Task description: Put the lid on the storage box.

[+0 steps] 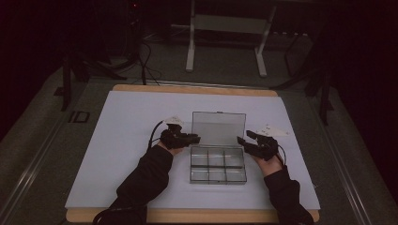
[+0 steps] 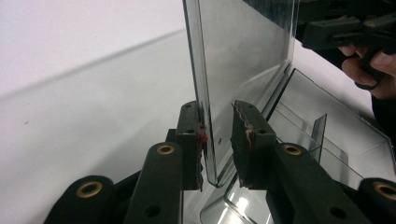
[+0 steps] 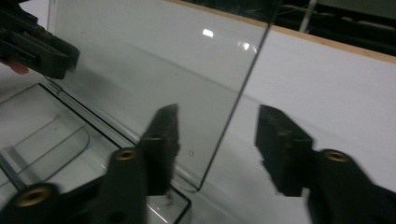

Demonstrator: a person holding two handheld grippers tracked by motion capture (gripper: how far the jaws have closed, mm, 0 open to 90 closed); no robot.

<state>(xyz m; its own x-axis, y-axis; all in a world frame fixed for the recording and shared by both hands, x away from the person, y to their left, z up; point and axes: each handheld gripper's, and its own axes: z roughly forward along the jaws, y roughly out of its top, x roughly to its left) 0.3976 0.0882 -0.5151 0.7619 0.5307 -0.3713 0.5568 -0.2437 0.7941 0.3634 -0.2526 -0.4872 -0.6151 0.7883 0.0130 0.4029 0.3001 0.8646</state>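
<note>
Clear plastic compartment box sits mid-worktop on the white sheet, lid hinged open and standing upright at the far side. Tray has two rows of three compartments; contents can't be made out.

Left gripper: jaws straddle the lid's left edge near its bottom corner. In the left gripper view the lid edge runs between the two jaws; the left jaw touches or nearly touches the panel, the right jaw stands off with a visible gap. So narrowed around the lid, not pinching it.

Right gripper: jaws spread wide. In the right gripper view the lid's right edge falls between them, one jaw seen through the clear panel, the other out over the sheet. No contact with the lid.

Tray lies below and to the side of the right jaws; the other gripper shows beyond the lid. Both hands hold the grippers low, either side of the box.
</note>
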